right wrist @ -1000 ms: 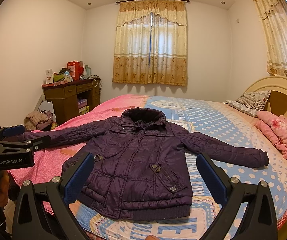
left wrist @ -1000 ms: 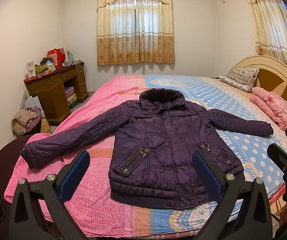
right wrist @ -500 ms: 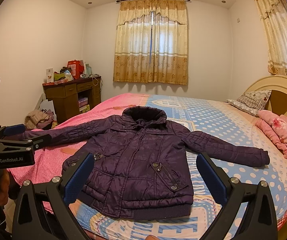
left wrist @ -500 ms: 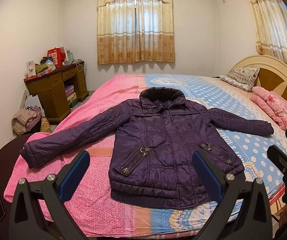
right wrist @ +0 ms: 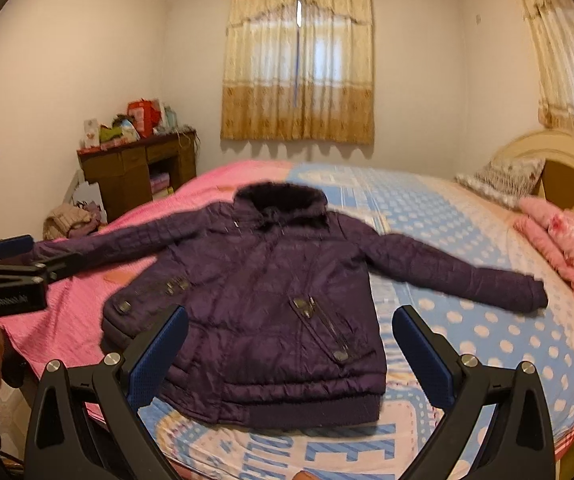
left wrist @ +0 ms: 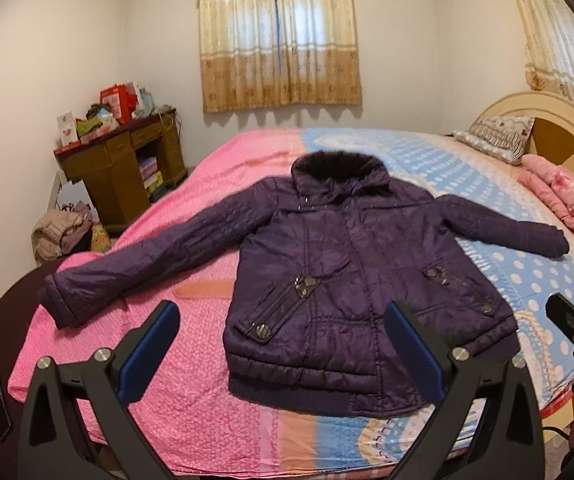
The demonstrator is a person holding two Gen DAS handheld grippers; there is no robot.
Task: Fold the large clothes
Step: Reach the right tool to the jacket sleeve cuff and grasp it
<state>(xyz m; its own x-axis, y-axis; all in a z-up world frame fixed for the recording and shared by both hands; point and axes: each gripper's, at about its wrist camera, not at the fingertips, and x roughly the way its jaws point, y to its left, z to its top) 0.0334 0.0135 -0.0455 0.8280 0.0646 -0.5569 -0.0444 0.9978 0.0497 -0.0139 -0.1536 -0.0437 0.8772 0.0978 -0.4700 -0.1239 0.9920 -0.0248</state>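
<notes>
Both wrist views near the bed's foot edge, facing the curtains, sharing the jacket

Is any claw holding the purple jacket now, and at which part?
Nothing is held. The left claw and the right claw are both open, short of the jacket on the bed.

White walls close in a bedroom; a curtained window glows with daylight — left of it stands a cluttered brown desk, right of it a cream headboard — another curtain hangs beyond.
</notes>
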